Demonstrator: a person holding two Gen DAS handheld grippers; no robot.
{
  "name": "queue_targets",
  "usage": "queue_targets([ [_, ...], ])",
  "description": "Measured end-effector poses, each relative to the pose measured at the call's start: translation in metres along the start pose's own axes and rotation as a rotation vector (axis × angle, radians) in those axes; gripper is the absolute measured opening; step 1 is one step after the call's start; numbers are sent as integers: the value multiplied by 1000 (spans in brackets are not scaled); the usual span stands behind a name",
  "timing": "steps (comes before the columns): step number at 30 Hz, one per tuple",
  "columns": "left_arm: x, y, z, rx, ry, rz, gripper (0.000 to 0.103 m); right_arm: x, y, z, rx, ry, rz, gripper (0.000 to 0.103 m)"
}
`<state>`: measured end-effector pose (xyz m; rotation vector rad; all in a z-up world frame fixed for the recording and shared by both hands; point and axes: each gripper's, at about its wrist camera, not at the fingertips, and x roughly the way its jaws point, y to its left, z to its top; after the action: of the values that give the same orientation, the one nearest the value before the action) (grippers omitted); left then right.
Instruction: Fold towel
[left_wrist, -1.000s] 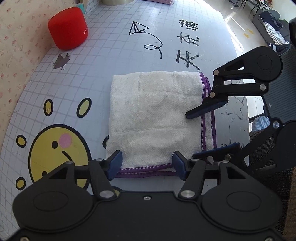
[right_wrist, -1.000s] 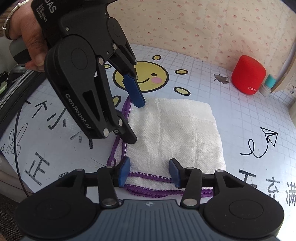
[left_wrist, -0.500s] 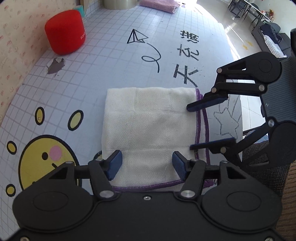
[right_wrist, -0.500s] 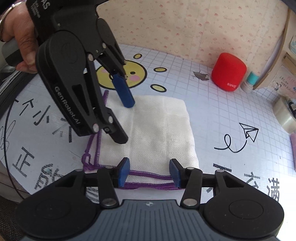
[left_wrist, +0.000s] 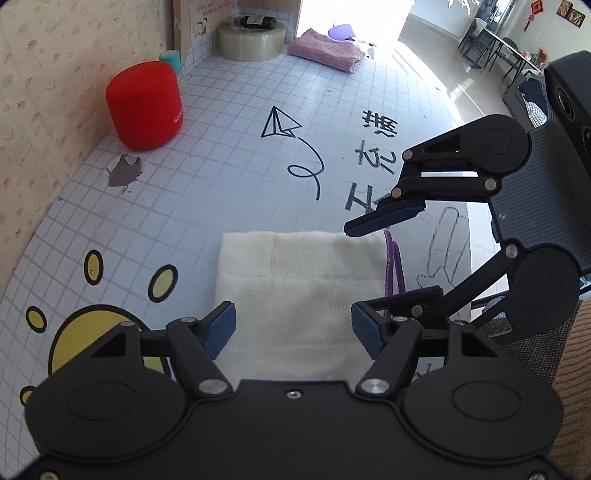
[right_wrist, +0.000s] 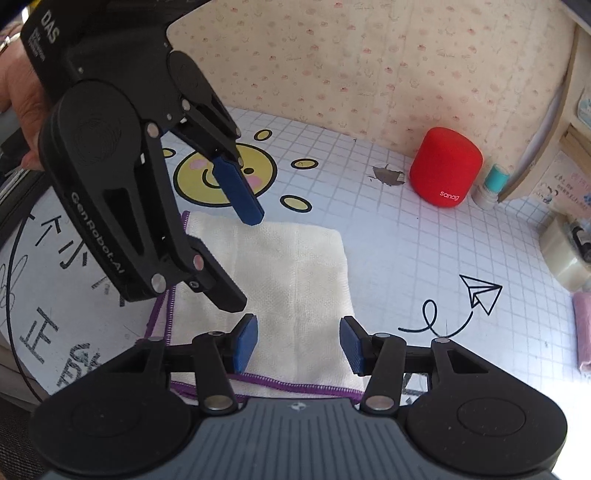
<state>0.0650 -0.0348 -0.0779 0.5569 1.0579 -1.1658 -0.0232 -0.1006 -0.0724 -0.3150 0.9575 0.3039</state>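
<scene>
A: Where does the cream-white woven towel with the purple stitched hem (left_wrist: 299, 284) lie?

B: Flat on the white grid-printed table mat (left_wrist: 229, 177), folded into a compact block, directly ahead of and below both claws. In the left wrist view it fills the space between and beyond the left gripper (left_wrist: 291, 325) and its blue pads.

A: Which way does it run?

B: Seen from the left claw, its longer side seems to run away from the claw, toward the paper-plane drawing (left_wrist: 279, 125); the hemmed edges lie off to that claw's right, under the right gripper (right_wrist: 298, 341). From the right claw, the hem runs crosswise just in front of its pads, and the folded, hemless edge is on the far right.

A: And the claws themselves?

B: Both stand apart with nothing clamped. The left one's jaws are spread wide, about the towel's width. The right one's jaws are narrower, the cloth showing between them but untouched as far as I can tell.

A: Which hand is nearer for the next fold?

B: I judge them about equal: they come in from adjoining sides, the right claw over the purple hem, the left over a neighbouring edge whose near end is hidden behind its body. The hemmed edge beneath the right claw looks like the one to lift.
</scene>
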Motion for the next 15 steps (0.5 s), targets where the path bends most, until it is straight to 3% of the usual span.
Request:
queue_targets([
  [11, 34, 6, 5, -20, 62, -61, 72, 23, -15, -8, -33, 66, 76, 50],
  [15, 32, 9, 2, -56, 47, -77, 73, 27, -26, -13, 12, 73, 101, 61],
])
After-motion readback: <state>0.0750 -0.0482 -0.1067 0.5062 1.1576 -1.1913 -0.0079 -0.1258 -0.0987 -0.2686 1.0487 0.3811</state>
